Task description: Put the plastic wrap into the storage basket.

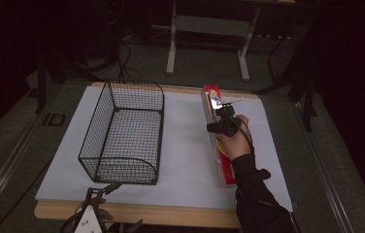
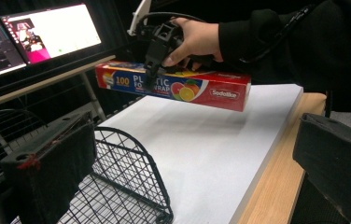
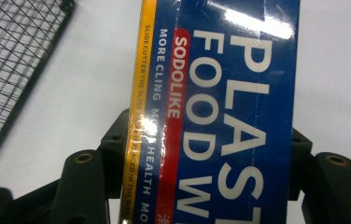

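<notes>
A long, narrow box of plastic food wrap [image 1: 218, 141] runs lengthwise at the right of centre in the high view, from mid-frame down toward the lower right. Its side is red, printed with citrus slices, "100" and "Sodolike"; its top face is blue with large white letters, a yellow stripe and a red "SODOLIKE" label. In the left gripper view its near end is lifted clear of the white sheet. At left of centre stands a black wire basket [image 1: 104, 116], upright, one end curved low.
</notes>
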The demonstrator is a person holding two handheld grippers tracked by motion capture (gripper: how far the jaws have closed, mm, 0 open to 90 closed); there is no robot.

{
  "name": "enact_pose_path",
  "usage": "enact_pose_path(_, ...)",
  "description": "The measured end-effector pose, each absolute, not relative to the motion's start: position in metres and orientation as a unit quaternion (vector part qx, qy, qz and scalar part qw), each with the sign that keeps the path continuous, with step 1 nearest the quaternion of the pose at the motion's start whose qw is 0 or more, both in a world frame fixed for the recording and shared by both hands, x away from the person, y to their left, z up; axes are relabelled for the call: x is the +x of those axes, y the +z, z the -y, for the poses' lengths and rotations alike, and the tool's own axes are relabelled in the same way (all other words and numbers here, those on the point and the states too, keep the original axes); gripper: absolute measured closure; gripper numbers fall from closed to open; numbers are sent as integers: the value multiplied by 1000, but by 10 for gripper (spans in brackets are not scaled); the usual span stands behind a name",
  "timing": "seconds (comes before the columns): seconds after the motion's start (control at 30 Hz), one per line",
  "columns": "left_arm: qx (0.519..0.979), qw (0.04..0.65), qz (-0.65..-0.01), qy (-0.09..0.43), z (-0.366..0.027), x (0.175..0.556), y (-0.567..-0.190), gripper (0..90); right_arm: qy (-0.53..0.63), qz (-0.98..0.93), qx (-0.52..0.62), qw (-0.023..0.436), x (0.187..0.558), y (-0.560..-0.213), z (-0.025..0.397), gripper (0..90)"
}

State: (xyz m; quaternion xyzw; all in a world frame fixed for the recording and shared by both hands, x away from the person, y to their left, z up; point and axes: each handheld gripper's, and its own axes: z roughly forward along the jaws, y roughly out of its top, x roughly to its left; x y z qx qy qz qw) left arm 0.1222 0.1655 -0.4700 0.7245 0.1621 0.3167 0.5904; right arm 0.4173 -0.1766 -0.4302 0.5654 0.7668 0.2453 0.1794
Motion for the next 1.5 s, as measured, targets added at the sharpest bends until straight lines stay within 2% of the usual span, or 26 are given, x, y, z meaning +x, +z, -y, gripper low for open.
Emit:
enact_pose_path(0.23,725,591,-163,315,-165,122,-470,1,255,-772,553,179,417,-420,172,394)
enact_pose_path(0.57,724,591,-163,315,-166,122,-470,1,265,-792,512,199,416,-394,146,395)
enact_pose_path(0.83,724,591,-165,313,-166,122,-470,1,278,-802,491,196,417,-375,127,395)
enact_pose_path(1.03,724,593,-164,311,-166,122,-470,1,292,-817,457,194,414,-357,90,395)
enact_pose_path(1.23,725,593,-164,310,-166,122,-471,1,298,-826,439,192,412,-352,71,395)
enact_pose_path(1.5,723,596,-164,308,-166,121,-470,1,307,-843,398,192,407,-341,25,395)
